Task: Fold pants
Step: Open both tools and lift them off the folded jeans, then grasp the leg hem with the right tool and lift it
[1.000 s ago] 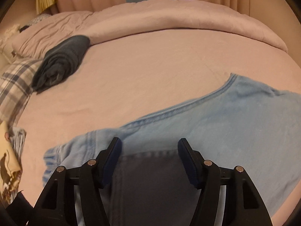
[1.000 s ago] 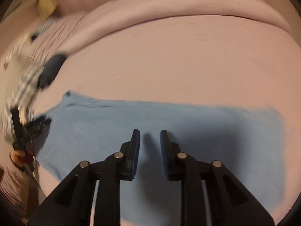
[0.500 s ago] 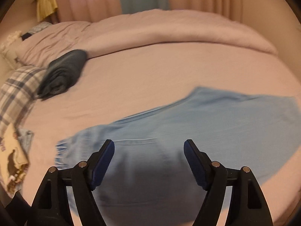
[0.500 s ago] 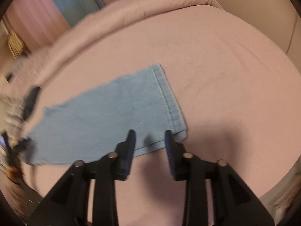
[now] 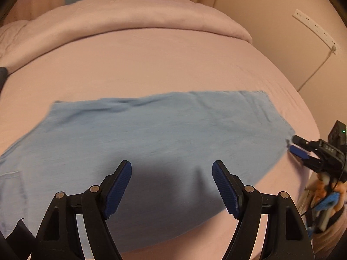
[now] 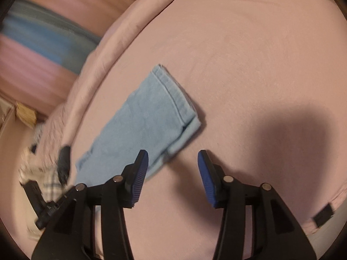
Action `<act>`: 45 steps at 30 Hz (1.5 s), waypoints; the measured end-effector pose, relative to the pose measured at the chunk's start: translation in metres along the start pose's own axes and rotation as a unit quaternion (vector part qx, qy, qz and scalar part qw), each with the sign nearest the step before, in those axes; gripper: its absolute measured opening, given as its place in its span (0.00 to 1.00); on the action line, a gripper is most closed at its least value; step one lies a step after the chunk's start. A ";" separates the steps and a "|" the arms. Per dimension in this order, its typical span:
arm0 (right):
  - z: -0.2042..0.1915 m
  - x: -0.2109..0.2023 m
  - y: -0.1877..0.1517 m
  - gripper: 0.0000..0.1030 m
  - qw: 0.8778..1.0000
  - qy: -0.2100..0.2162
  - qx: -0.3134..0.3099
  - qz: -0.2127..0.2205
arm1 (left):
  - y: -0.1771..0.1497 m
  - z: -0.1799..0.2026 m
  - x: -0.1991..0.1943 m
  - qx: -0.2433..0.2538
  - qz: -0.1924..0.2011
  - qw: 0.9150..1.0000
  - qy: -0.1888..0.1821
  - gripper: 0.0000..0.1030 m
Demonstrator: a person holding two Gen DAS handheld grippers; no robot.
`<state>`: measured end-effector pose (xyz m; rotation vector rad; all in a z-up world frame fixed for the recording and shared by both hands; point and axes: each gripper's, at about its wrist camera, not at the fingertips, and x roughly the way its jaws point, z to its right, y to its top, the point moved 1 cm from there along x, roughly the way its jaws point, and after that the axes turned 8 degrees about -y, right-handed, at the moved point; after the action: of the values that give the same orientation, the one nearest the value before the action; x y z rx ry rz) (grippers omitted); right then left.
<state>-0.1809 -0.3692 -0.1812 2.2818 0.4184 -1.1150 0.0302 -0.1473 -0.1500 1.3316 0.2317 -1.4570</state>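
Note:
Light blue jeans (image 5: 156, 134) lie flat on the pink bed, legs stacked, hems to the right. My left gripper (image 5: 171, 173) is open and empty, hovering over the middle of the legs. My right gripper (image 6: 172, 162) is open and empty, just off the hem end of the jeans (image 6: 147, 117); its left finger overlaps the hem's near corner. The right gripper also shows in the left wrist view (image 5: 300, 149) at the hem's near corner. The waist end runs out of the left wrist view at lower left.
A rolled pink duvet (image 5: 130, 15) lies along the far side of the bed. The bed edge (image 6: 321, 214) is close at the right. A dark folded garment (image 6: 64, 160) and plaid cloth (image 6: 41, 173) lie beyond the waist end. A wall with a white strip (image 5: 314, 28) stands to the right.
My left gripper has moved right, from the waistband to the middle of the legs. My right gripper has moved right past the hem end and opened wider.

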 end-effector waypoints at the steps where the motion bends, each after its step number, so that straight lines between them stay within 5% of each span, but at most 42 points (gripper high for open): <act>1: 0.000 0.002 0.002 0.46 1.000 -0.001 0.002 0.002 | 0.002 0.003 0.005 -0.003 -0.002 1.000 -0.003 0.75; 8: -0.002 0.020 0.010 0.42 0.998 0.026 0.025 0.041 | 0.002 0.015 0.042 -0.044 -0.035 0.998 -0.013 0.75; 10: 0.001 0.016 0.011 0.23 0.999 0.015 0.011 0.046 | 0.000 0.020 0.043 -0.038 -0.034 0.999 -0.010 0.75; 16: 0.004 0.004 0.010 0.12 0.999 0.020 -0.005 0.046 | 0.000 0.024 0.047 -0.034 -0.036 0.999 -0.008 0.75; 29: -0.067 -0.023 0.002 0.10 0.980 0.005 -0.177 0.094 | 0.000 0.015 0.026 -0.063 -0.021 0.997 -0.037 0.75; 39: -0.097 -0.011 -0.021 0.11 0.956 0.009 -0.279 0.087 | 0.007 0.009 -0.001 -0.108 0.026 0.986 -0.127 0.75; 45: -0.104 0.002 -0.033 0.11 0.944 0.005 -0.321 0.080 | 0.017 0.019 0.005 -0.110 0.018 0.982 -0.153 0.75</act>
<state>-0.1312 -0.2800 -0.1423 1.7071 0.5019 -0.7409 0.0337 -0.1708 -0.1387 0.9177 0.1608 -1.5357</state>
